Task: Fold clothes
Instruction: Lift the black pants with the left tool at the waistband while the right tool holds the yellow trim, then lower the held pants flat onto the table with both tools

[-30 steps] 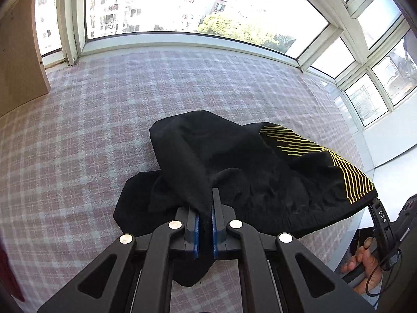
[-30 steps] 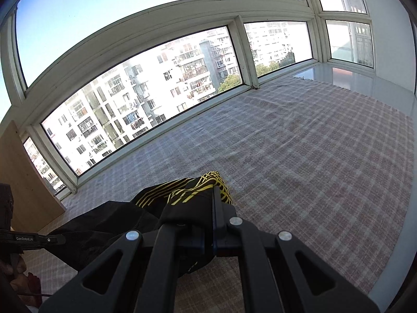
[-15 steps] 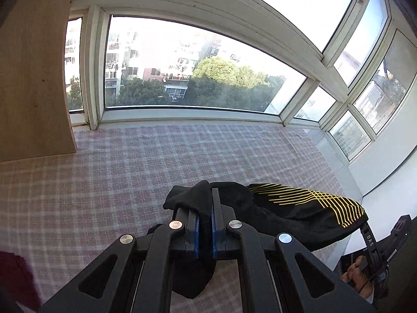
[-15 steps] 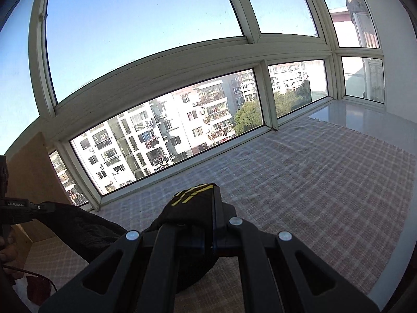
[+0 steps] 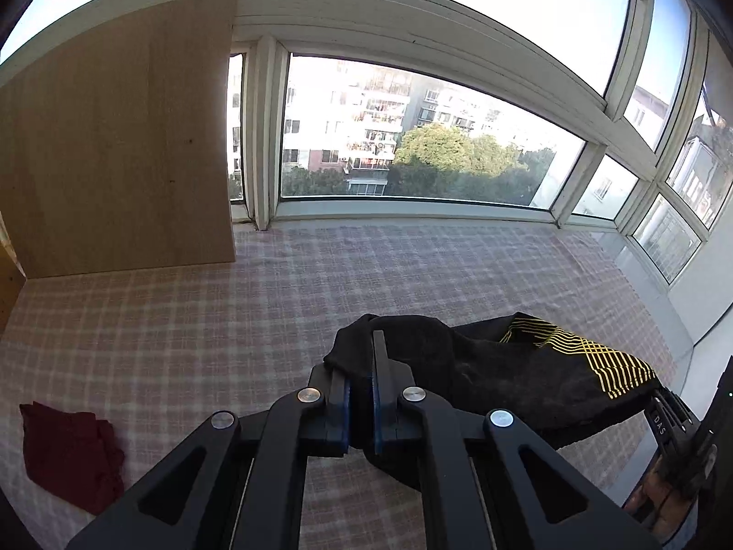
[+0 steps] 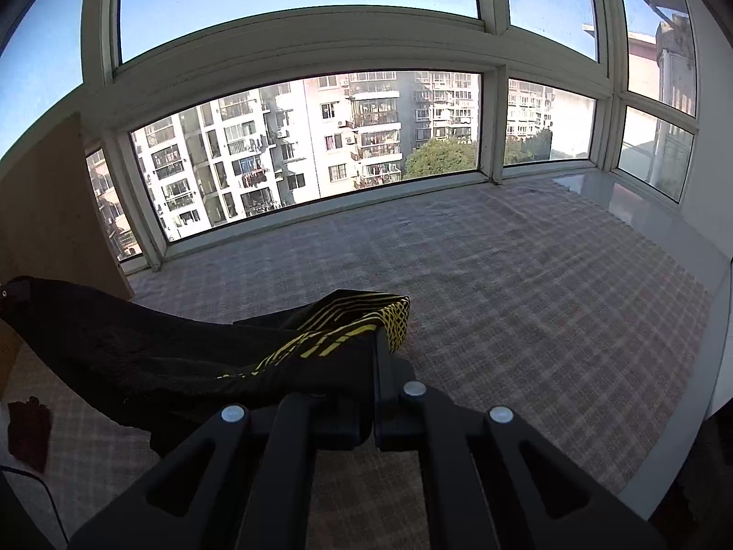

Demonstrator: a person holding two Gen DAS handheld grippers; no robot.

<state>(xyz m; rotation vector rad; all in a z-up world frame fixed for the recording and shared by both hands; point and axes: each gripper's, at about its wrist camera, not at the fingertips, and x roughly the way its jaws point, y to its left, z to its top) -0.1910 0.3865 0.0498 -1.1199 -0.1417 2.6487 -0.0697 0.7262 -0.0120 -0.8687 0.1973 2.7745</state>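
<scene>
Fabric of the black garment (image 5: 499, 380) now hangs stretched in the air between both claws, lifted off the checked tabletop (image 5: 229, 321) where it lay a second ago. Left claw (image 5: 359, 394) and right claw (image 6: 373, 366) are each clamped on an end, so it looks ready to be spread flat for folding.

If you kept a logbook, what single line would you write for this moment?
left gripper: shut on black garment | right gripper: shut on black garment | garment: held up between both, above checked cloth | red cloth: lying aside
</scene>
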